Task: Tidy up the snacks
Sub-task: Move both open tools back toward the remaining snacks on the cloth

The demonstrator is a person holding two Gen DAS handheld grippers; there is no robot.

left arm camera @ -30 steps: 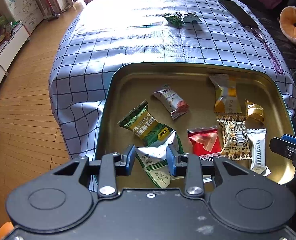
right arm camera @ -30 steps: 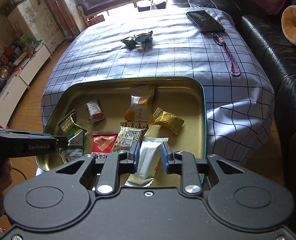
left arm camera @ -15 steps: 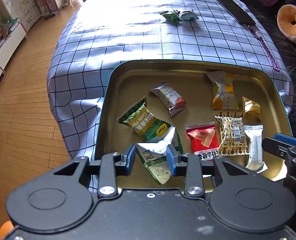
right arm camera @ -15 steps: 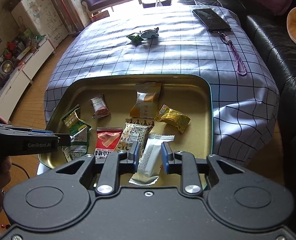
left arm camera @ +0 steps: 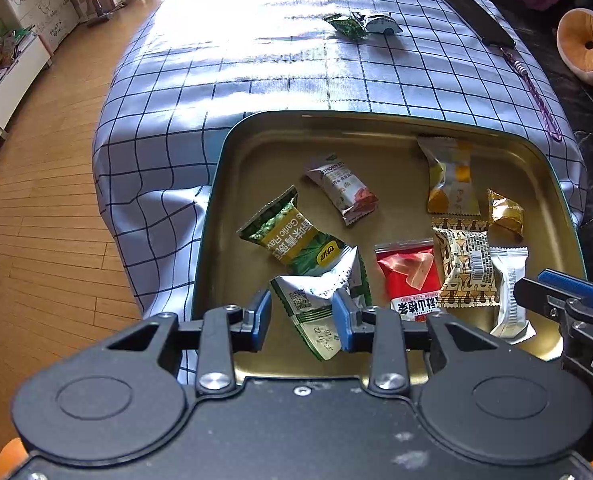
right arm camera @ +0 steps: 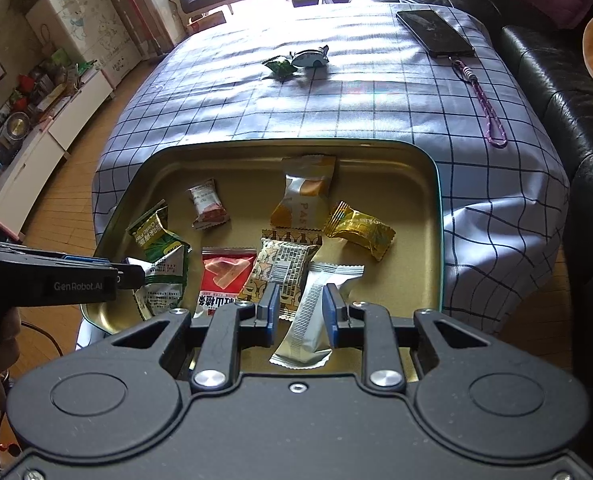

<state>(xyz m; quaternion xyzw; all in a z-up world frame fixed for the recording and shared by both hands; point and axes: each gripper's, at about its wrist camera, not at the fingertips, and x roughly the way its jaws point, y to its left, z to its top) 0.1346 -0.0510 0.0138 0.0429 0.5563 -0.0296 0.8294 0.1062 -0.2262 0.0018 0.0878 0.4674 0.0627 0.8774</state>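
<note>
Two packets are straddled at once, one per gripper. From the left wrist view, the left gripper (left arm camera: 301,316) has its blue fingers (left arm camera: 259,318) parted around a white-and-green packet (left arm camera: 316,308) lying in the gold tray (left arm camera: 220,216). A gap shows on the left side, so the packet looks released, not pinched. It overlaps a green garlic-flavour packet (left arm camera: 292,238), which suggests like snacks are being grouped. Two stray sweets (left arm camera: 362,24) sit well apart on the checked tablecloth (left arm camera: 256,64), beside a phone (left arm camera: 474,16).

From the right wrist view, the right gripper (right arm camera: 298,312) frames a white bar packet (right arm camera: 314,312), its fingers also apart; whether the right pad touches it is hard to tell. The bar lies against a patterned packet (right arm camera: 282,268) and near a red packet (right arm camera: 222,276). Wooden floor (right arm camera: 76,160) and a black sofa (right arm camera: 568,92) flank the table.
</note>
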